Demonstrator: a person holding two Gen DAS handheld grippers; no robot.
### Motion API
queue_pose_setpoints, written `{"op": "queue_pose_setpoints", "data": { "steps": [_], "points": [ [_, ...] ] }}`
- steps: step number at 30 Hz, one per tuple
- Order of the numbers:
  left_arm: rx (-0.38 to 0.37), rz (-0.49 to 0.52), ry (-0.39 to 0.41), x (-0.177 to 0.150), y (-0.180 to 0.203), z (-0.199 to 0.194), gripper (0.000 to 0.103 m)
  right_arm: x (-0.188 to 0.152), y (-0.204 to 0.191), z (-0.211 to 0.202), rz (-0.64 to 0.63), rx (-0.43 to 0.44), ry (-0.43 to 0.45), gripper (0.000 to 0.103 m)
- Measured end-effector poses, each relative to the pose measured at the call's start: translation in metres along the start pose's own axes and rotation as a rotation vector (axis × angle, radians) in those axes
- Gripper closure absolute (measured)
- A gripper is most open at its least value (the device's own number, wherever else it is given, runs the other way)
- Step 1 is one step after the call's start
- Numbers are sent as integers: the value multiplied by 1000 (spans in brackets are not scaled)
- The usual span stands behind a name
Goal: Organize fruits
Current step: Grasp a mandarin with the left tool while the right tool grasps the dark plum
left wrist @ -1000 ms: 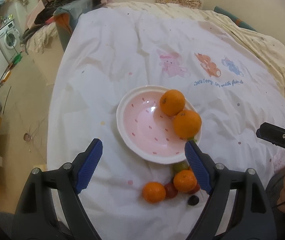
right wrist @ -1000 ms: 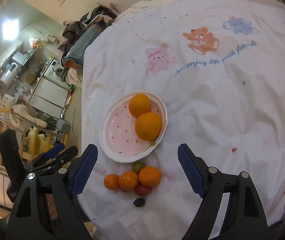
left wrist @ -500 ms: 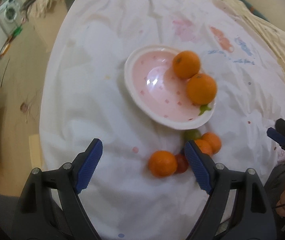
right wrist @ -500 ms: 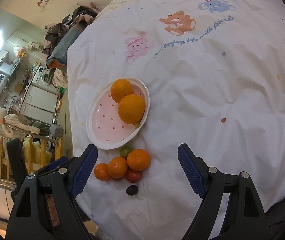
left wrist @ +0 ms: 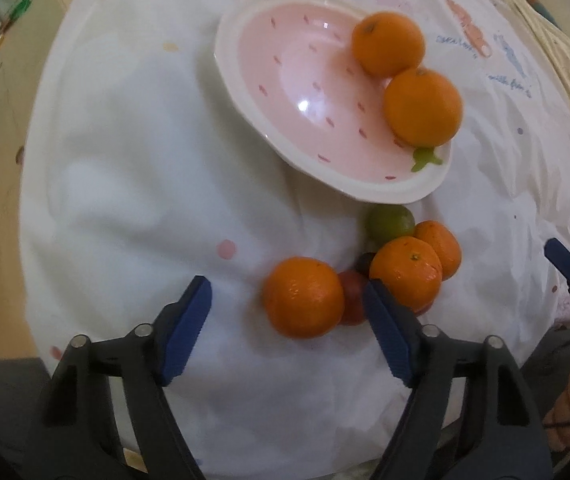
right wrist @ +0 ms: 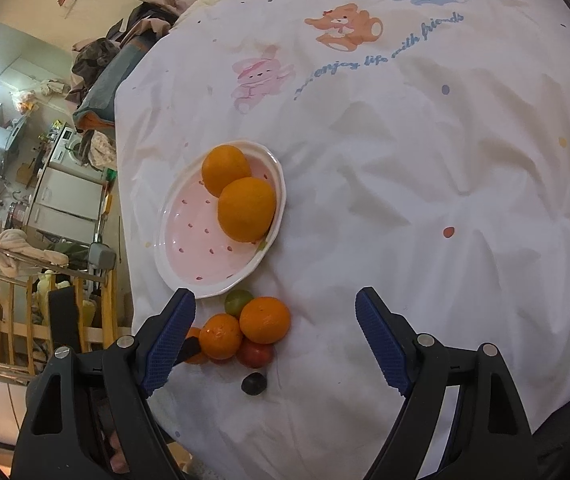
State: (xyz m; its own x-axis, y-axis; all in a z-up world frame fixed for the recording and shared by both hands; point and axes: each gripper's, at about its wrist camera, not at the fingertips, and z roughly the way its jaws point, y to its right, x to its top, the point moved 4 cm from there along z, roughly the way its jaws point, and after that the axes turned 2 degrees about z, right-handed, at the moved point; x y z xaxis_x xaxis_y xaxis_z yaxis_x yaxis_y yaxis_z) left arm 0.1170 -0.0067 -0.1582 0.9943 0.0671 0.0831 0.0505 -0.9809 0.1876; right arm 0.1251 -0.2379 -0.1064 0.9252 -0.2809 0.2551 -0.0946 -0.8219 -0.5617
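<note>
A pink plate (left wrist: 285,92) with a white rim holds two oranges (left wrist: 423,108) on the white bedsheet; it also shows in the right wrist view (right wrist: 189,240). Below it lies a cluster: a near orange (left wrist: 303,297), two more oranges (left wrist: 407,276), a green fruit (left wrist: 389,222), a red fruit (left wrist: 352,298) and a dark one (right wrist: 253,383). My left gripper (left wrist: 287,326) is open, low over the sheet, with the near orange between its fingers. My right gripper (right wrist: 275,338) is open and empty, above the cluster (right wrist: 264,319).
The bedsheet (right wrist: 425,180) with cartoon animal prints spreads far and right. The bed edge drops to the floor at the left (left wrist: 1,128). A heap of clothes (right wrist: 125,52) and kitchen units (right wrist: 65,188) stand beyond. The right gripper's tip (left wrist: 565,264) shows at the right edge.
My left gripper has dropped and moved forward toward the fruit cluster, so the near orange now sits between its open fingers. My right gripper has shifted slightly closer to the cluster.
</note>
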Motion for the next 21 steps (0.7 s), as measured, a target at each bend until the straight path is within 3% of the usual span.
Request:
{"op": "queue_pose_setpoints", "data": {
  "steps": [6,12,21],
  "points": [
    [-44,-17,-9,-2,3,2,66,2,7,1,30,-4,-1,18],
    [-43,0,-8,-6,2,-4,68,2,5,7,24,-10,-17,18],
    [11,15,77,2,-2,-26,68,-12,-5,22,-58,-49,-79,18]
  ]
}}
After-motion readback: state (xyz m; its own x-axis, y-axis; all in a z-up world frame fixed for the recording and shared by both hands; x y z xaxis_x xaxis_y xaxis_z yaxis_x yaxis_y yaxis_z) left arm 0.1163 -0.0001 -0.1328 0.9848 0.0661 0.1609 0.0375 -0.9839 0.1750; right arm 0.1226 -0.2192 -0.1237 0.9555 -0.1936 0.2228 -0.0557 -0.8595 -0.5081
